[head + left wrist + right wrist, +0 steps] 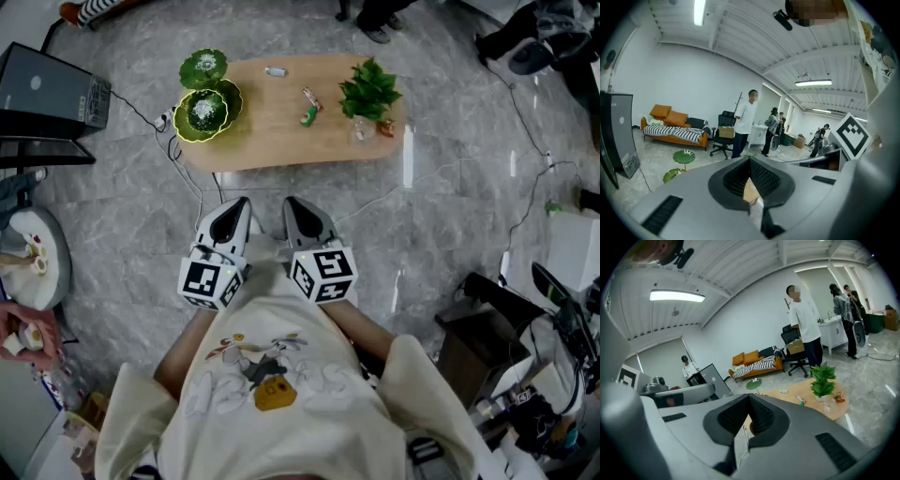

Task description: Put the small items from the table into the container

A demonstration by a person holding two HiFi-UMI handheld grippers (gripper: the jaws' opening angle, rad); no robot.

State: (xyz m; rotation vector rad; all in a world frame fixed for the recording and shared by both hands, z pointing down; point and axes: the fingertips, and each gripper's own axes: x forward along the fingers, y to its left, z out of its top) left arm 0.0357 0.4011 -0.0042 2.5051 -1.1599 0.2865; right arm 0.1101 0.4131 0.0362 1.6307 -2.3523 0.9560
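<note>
- A light wooden table with rounded corners (pixel 272 136) sits at the upper centre of the head view, on a grey marble floor (pixel 450 187).
- A green leaf-shaped bowl (pixel 225 97) rests at the table's left end, with a smaller green leaf dish (pixel 203 67) just above it in the frame.
- All the small items lie on the tabletop, outside the bowl:
  - a small white item (pixel 275 71) near the top edge;
  - a red-and-white wrapper (pixel 309 96) just beside a small green piece (pixel 308 116) at mid-table;
  - a small red item (pixel 384 127) at the right end.
- A leafy green potted plant (pixel 370 89) and a clear glass (pixel 362 131) also stand at the right end.
- The left gripper (pixel 242 202) and the right gripper (pixel 291 202) hang side by side at lower centre, well apart from the table.
- Each has its jaws pressed together on nothing.
</note>
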